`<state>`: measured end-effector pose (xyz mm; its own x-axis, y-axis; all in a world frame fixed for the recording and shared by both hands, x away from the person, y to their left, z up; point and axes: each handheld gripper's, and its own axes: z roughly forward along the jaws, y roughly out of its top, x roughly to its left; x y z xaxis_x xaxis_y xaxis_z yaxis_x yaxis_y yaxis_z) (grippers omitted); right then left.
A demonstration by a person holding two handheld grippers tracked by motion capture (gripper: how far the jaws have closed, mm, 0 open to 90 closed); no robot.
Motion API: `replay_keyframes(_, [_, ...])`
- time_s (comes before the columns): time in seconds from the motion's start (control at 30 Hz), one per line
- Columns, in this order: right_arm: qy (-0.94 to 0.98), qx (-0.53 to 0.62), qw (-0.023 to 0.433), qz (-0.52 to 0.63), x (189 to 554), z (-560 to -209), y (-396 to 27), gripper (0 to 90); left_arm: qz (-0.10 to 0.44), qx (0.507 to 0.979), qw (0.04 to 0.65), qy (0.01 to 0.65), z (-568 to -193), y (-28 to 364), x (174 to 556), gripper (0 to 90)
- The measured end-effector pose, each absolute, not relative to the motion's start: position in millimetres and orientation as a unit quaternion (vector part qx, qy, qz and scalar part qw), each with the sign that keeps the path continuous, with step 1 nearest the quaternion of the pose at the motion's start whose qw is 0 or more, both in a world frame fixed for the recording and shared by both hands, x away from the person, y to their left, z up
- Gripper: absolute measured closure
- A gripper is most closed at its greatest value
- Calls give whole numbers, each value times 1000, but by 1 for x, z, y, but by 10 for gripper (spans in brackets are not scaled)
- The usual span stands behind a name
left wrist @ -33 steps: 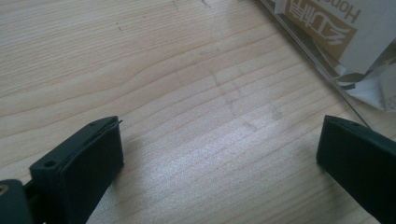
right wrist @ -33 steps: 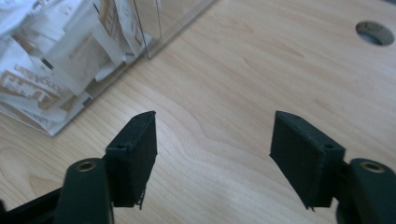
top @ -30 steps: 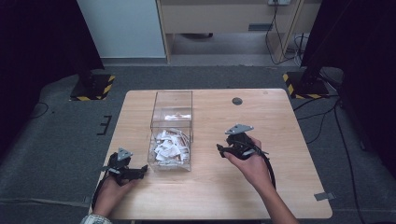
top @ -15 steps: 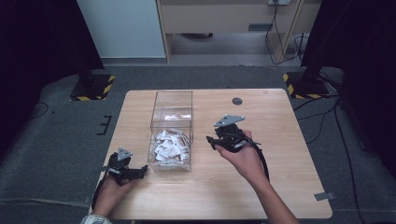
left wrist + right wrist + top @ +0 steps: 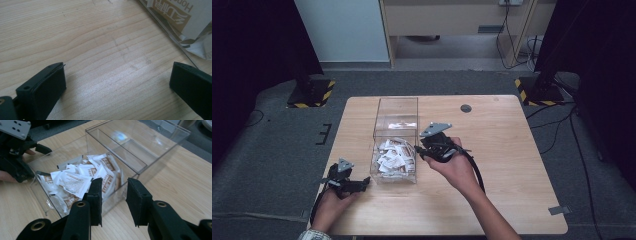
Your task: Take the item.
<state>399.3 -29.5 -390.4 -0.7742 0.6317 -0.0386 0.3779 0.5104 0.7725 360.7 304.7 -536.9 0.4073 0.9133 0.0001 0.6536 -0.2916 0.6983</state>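
Where the table (image 5: 512, 150) runs bare to the right and toward the near edge, there is wide open wood, while the clear box (image 5: 396, 107) stands left of centre with its near half holding the packets (image 5: 393, 156) and its far half bare. The right gripper (image 5: 418, 150) hangs at the box's right wall, above the rim, pointing at the packets; its jaws have just been closing and now stand partly apart with nothing between them. The left gripper (image 5: 362, 184) rests on the wood just beside the box's near left corner, jaws spread wide and holding nothing. Since a second ago the right gripper has come leftward from mid-table to the box wall and risen; the left gripper has stayed put
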Motion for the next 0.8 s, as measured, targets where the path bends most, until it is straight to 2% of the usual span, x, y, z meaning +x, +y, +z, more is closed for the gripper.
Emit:
replay_keyframes(0.23, [860,277,143,403,398,-397,-5,712,205,777,316,504,-537,305,361,0])
replay_keyframes(0.8, [876,249,109,398,392,-419,33,719,205,777,316,504,-537,305,361,0])
